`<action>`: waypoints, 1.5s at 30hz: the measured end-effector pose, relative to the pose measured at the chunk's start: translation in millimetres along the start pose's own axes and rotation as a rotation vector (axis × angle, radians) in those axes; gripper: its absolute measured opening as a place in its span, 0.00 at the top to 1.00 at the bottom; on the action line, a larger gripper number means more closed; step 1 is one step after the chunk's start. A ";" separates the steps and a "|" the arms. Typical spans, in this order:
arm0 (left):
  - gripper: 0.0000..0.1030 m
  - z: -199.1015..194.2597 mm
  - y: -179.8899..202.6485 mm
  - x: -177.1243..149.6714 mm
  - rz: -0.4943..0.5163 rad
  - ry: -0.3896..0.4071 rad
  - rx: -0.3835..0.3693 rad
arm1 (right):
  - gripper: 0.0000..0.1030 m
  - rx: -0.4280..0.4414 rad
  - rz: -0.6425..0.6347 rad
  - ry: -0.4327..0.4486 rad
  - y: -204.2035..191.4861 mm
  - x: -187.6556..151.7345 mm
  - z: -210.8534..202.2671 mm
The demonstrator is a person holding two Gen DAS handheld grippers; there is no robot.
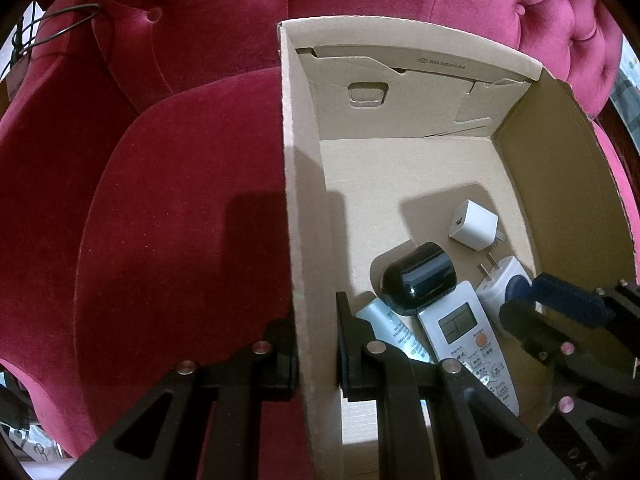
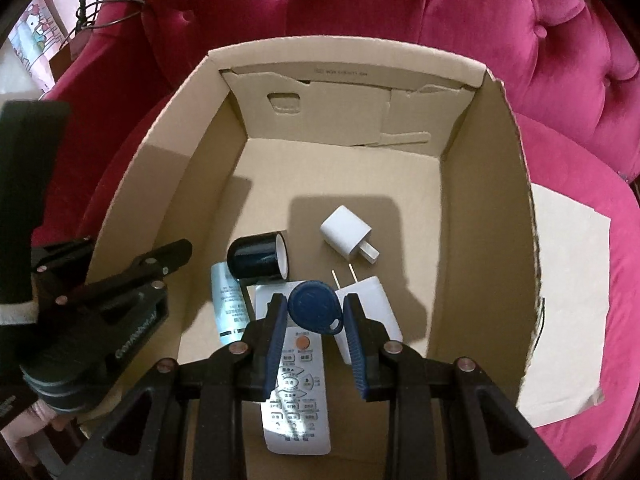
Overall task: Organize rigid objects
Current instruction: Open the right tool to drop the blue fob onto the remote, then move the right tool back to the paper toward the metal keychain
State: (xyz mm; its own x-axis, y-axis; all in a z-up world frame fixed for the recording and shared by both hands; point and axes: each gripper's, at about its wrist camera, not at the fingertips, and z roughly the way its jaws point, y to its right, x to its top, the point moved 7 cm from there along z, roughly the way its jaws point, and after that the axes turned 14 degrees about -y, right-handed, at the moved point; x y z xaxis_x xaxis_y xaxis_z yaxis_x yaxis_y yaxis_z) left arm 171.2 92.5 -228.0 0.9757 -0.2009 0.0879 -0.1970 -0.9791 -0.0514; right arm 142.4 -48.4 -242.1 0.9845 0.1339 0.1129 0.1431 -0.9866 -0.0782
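Between the blue pads of our right gripper (image 2: 316,322) sits a round blue key fob (image 2: 316,307), its small loop end turned down toward the right-hand pad. The jaws stand close on either side of it and appear to pinch it, holding it above the floor of the cardboard box (image 2: 490,208). Our left gripper (image 1: 316,344) is clamped on the box itself: one finger lies outside the left wall and the other inside, with the cardboard squeezed between them.

We place everything else relative to the box. Directly under the fob, on the box floor near the front wall, lies a white remote control (image 2: 298,396) with an orange button and rows of grey keys. Touching its left edge is a pale blue tube (image 2: 230,304) with printed text, lying flat. Over the far end of the tube rests a black cylinder (image 2: 256,256) on its side, its white end turned to the right. To the right of the remote lies a white plug adapter (image 2: 370,304) with two metal prongs pointing toward the back wall. Farther back, nearer the middle of the floor, a smaller white charger cube (image 2: 347,236) lies apart from the rest.

The box stands on a crimson velvet sofa (image 2: 580,60) with a buttoned back. A sheet of white paper (image 2: 568,280) lies on the seat just outside the box's right wall.
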 end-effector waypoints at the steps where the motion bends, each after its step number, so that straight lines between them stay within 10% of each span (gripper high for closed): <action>1: 0.85 -0.1 0.0 0.0 0.001 0.000 0.001 | 0.70 0.002 0.001 -0.002 -0.5 -0.5 1.1; 28: 0.85 -1.1 -0.7 -0.2 0.001 0.001 0.002 | 0.53 -0.035 -0.003 0.072 -1.9 -2.1 -41.2; 45: 0.85 0.3 -0.8 0.1 0.003 0.002 0.004 | 0.06 -0.077 0.061 0.144 30.7 3.2 -79.4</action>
State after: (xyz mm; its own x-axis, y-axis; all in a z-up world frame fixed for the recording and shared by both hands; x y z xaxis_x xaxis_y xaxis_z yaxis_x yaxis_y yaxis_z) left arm 171.4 93.3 -228.3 0.9749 -0.2041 0.0894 -0.1997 -0.9783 -0.0554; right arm 141.9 -85.6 -165.5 0.9658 0.0647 0.2513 0.0703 -0.9974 -0.0132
